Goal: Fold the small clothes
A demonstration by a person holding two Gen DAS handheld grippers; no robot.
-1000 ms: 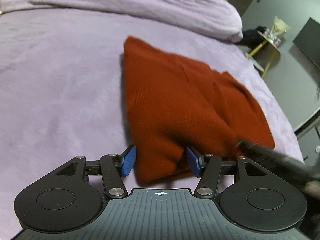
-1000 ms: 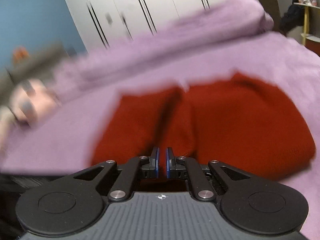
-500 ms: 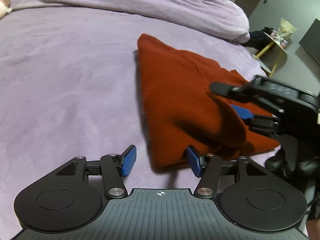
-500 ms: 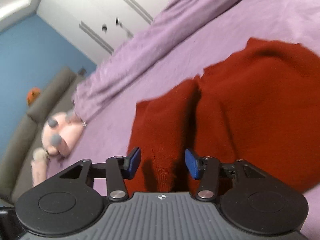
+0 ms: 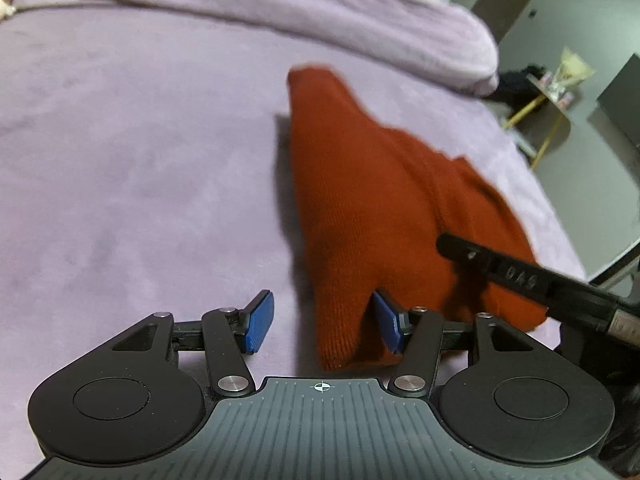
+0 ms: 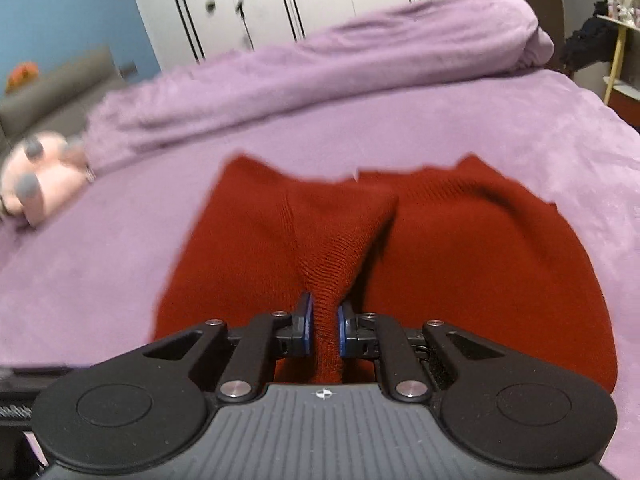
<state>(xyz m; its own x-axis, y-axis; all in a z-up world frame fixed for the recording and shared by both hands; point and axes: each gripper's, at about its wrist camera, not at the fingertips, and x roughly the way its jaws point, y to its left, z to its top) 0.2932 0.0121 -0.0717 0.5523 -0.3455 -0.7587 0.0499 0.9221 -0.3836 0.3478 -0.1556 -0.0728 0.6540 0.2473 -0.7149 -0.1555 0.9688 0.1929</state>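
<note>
A rust-red knitted garment (image 5: 380,200) lies on the purple bed. In the left wrist view my left gripper (image 5: 324,324) is open, its blue pads on either side of the garment's near corner, which lies between them against the right pad. My right gripper shows there as a black finger (image 5: 500,270) over the garment's right side. In the right wrist view my right gripper (image 6: 323,330) is shut on a raised ridge of the red garment (image 6: 460,248), pinched between the blue pads.
A rolled purple blanket (image 6: 320,68) lies along the far side of the bed (image 5: 120,160). A pink plush toy (image 6: 36,176) sits at the left. White wardrobe doors (image 6: 280,0) stand behind. A yellow-legged side table (image 5: 548,92) stands off the bed at right.
My right gripper was open around a fold half a second ago and has now closed on it and lifted a ridge. The left gripper stayed open at the near corner.
</note>
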